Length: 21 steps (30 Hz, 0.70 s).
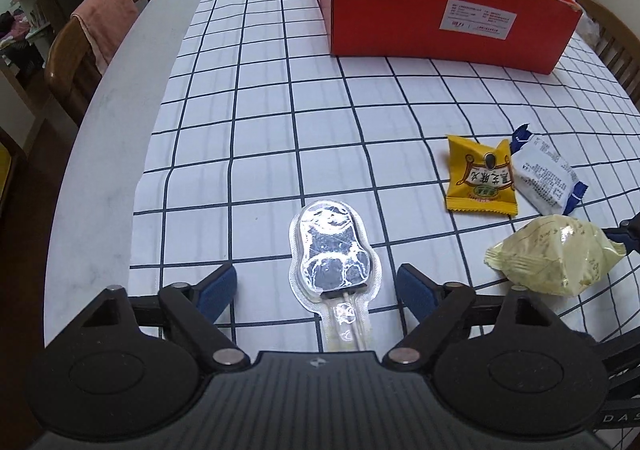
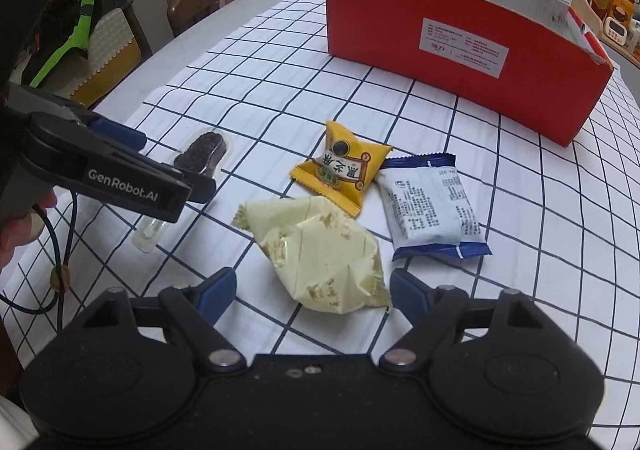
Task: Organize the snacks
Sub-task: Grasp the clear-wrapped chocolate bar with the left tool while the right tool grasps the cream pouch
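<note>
Currently the lollipop [image 1: 332,254] lies flat on the counter [image 1: 280,130], its stick between the spread fingers of the left hand-held gripper [image 1: 316,286], a placement suited to a grasp. The pale pouch [image 2: 320,254] sits likewise inside the open right hand-held gripper [image 2: 312,290]. Yellow packet [image 2: 344,170] and white packet [image 2: 432,206] wait just beyond. The red box [image 2: 460,46], open-topped, stands well apart, probably the destination.
</note>
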### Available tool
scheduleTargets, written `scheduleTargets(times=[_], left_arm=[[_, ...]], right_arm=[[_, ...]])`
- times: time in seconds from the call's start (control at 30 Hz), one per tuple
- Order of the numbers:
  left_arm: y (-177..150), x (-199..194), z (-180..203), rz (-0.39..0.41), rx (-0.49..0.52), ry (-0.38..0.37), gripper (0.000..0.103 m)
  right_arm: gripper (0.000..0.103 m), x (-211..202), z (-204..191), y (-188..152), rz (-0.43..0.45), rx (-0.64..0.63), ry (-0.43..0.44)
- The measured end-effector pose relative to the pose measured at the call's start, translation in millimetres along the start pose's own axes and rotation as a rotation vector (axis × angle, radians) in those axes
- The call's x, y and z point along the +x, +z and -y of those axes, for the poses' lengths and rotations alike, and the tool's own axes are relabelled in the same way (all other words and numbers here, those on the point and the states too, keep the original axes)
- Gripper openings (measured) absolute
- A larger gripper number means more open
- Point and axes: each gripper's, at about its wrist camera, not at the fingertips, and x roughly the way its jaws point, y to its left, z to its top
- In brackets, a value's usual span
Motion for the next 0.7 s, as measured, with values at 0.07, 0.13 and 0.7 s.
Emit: scheduleTargets(times=[0.07, 0.13, 0.7], left_arm=[[-0.5, 1.7, -0.5, 0.001, 0.000, 0.003, 0.080], [-0.2, 1.5, -1.6, 0.005, -0.009, -0.013, 0.074], [-0.1, -1.8, -5.2, 0.036, -0.013, -0.065, 0.044]], right_arm=[[0.078, 1.0, 0.4, 0.9, 0.003, 0.003, -0.003], [0.076, 1.9, 1.0, 1.8, 0.004, 0.011, -0.010], [0.042, -1.4, 8.9, -0.6, 0.021, 0.065, 0.012]])
